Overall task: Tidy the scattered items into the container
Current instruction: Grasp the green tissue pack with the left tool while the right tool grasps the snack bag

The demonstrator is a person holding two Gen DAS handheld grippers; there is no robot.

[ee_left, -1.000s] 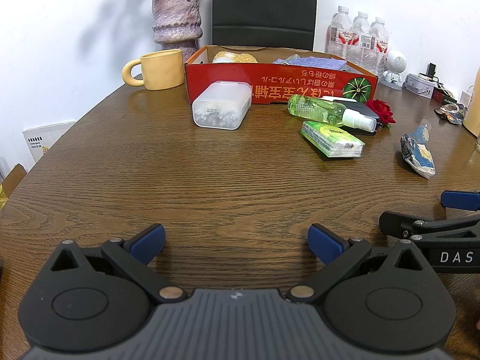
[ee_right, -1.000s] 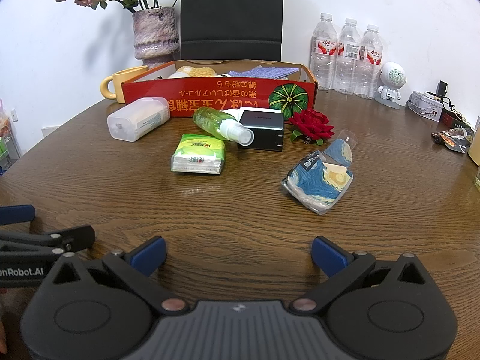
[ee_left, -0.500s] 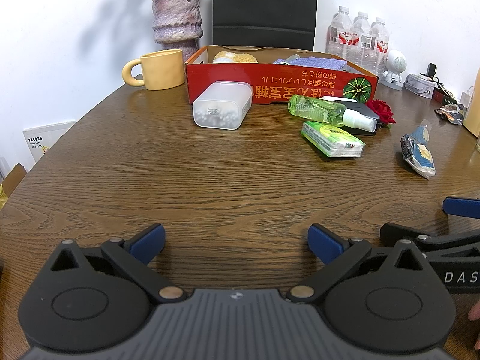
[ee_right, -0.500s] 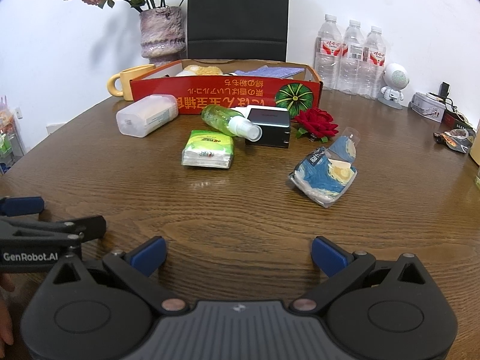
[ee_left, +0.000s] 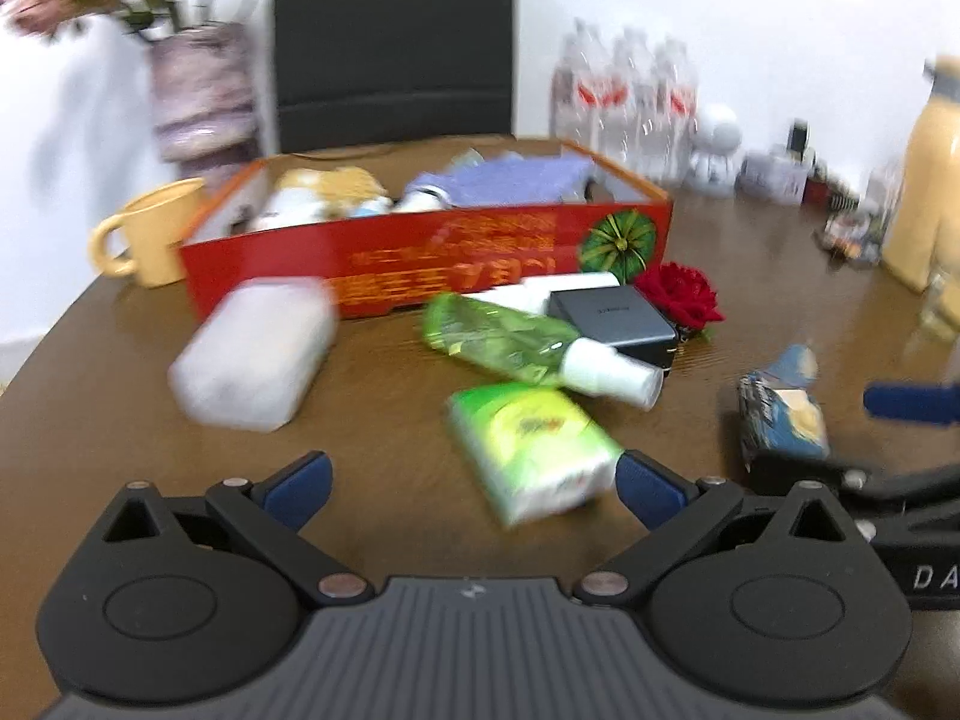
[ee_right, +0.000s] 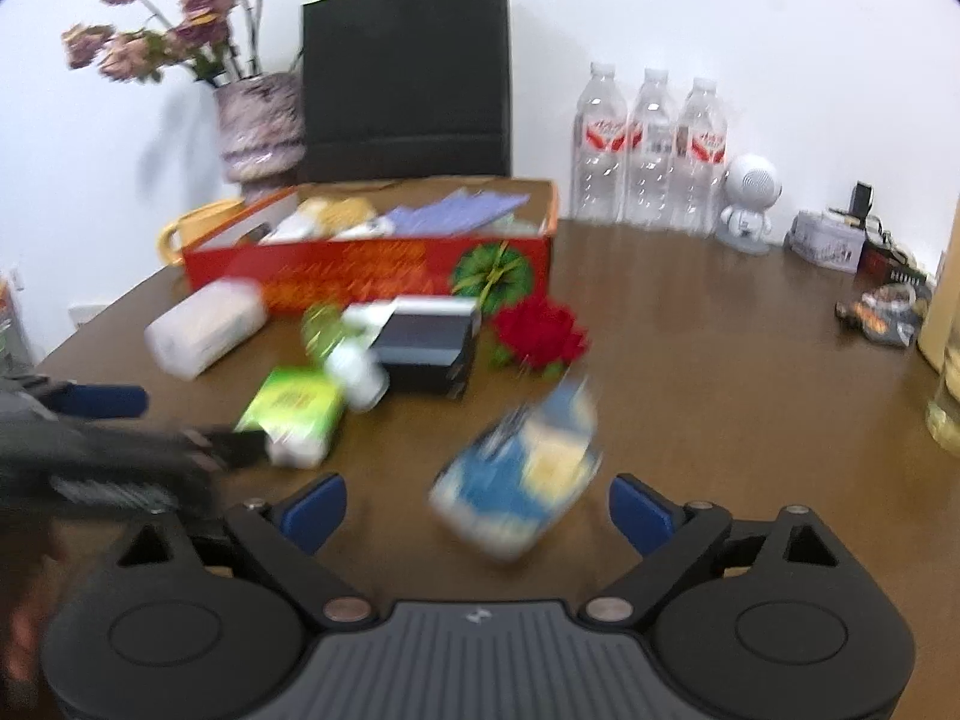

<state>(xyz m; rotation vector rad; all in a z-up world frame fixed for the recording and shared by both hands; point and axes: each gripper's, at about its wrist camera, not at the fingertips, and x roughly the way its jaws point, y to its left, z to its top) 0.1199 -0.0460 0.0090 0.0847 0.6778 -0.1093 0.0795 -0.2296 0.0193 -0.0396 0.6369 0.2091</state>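
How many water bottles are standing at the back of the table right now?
3: the water bottles stand side by side against the wall, right of the red box, beside the white robot figurine. None looks hidden.

a brown wooden table [ee_right: 720,360] fills the lower frame; near its middle lie a red box [ee_right: 372,276], green tissue pack [ee_right: 294,414], black charger [ee_right: 426,342], possibly a blue pouch [ee_right: 522,480].

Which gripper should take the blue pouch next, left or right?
Right. The blue pouch lies just ahead of the right gripper, whose open fingers were just closing; the left gripper faces the green tissue pack.
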